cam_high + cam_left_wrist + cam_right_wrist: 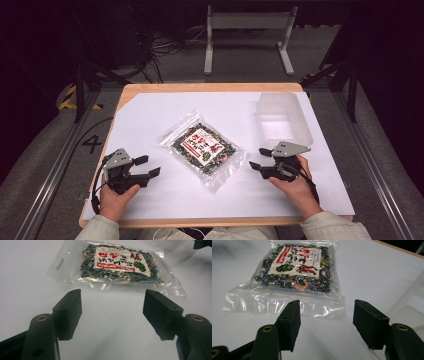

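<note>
A clear plastic bag of dark dried food with a red and white label (205,148) lies flat in the middle of the white sheet. My left gripper (148,166) rests at the bag's left, jaws open and empty, pointing toward it. In the left gripper view the bag (120,263) lies a short way beyond the open left gripper (112,308). My right gripper (260,158) sits at the bag's right, open and empty. The right gripper view has the bag (294,267) just ahead of the right gripper (325,321), its clear edge near the fingertips.
A translucent plastic container (281,119) stands at the back right of the white sheet (165,195), just behind my right gripper; its wall (412,302) shows in the right gripper view. The wooden table edge (210,222) runs along the front. Metal frames stand on the floor around.
</note>
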Demonstrator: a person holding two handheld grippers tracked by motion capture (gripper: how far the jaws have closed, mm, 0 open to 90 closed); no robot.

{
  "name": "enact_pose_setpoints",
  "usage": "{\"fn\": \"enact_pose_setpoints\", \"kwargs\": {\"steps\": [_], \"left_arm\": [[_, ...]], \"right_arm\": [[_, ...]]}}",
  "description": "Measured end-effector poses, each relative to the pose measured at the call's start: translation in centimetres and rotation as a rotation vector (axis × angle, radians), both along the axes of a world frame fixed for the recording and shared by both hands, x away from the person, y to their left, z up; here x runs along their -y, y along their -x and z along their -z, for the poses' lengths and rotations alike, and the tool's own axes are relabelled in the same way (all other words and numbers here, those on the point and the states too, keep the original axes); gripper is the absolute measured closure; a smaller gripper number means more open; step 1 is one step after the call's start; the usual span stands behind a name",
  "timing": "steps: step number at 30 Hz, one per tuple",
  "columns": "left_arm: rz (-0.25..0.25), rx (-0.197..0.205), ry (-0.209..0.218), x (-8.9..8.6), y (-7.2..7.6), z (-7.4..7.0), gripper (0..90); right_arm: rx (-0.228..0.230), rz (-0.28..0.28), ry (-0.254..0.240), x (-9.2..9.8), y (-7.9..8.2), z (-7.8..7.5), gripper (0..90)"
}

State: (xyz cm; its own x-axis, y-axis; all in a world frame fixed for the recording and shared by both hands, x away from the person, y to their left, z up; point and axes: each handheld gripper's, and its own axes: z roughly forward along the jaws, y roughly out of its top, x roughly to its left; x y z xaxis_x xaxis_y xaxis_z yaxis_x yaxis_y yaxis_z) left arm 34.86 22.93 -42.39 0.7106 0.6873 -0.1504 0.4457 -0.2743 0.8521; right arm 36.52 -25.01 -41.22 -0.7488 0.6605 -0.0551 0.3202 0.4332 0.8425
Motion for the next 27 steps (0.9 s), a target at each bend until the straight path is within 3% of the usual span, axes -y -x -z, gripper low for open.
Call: {"fn": "enact_pose_setpoints", "kwargs": {"steps": [5, 10, 16, 21, 24, 27], "left_arm": [[-0.011, 0.016, -0.005, 0.3, -0.6, -1.3, 26.4], [-0.020, 0.022, 0.028, 0.3, -1.5, -2.8, 25.7], [-0.021, 0.024, 0.038, 0.2, -2.7, -3.5, 25.2], [-0.011, 0.027, 0.019, 0.4, -4.0, -4.0, 24.2], [-0.025, 0.013, 0.005, 0.7, -4.9, -4.1, 22.2], [-0.042, 0.020, 0.022, 0.8, -5.6, -4.2, 20.9]], "right_arm": [[0.013, -0.008, 0.000, -0.1, 0.1, 0.1, 37.6], [0.018, -0.012, -0.012, 0.0, 0.2, 0.0, 36.6], [0.012, -0.013, -0.010, 0.0, 0.2, 0.2, 35.5], [0.008, -0.018, -0.011, 0.2, 0.2, 0.3, 34.1], [0.001, -0.022, -0.008, 0.2, 0.2, 0.5, 33.5], [0.002, -0.024, -0.009, 0.2, 0.2, 0.5, 33.3]]}}
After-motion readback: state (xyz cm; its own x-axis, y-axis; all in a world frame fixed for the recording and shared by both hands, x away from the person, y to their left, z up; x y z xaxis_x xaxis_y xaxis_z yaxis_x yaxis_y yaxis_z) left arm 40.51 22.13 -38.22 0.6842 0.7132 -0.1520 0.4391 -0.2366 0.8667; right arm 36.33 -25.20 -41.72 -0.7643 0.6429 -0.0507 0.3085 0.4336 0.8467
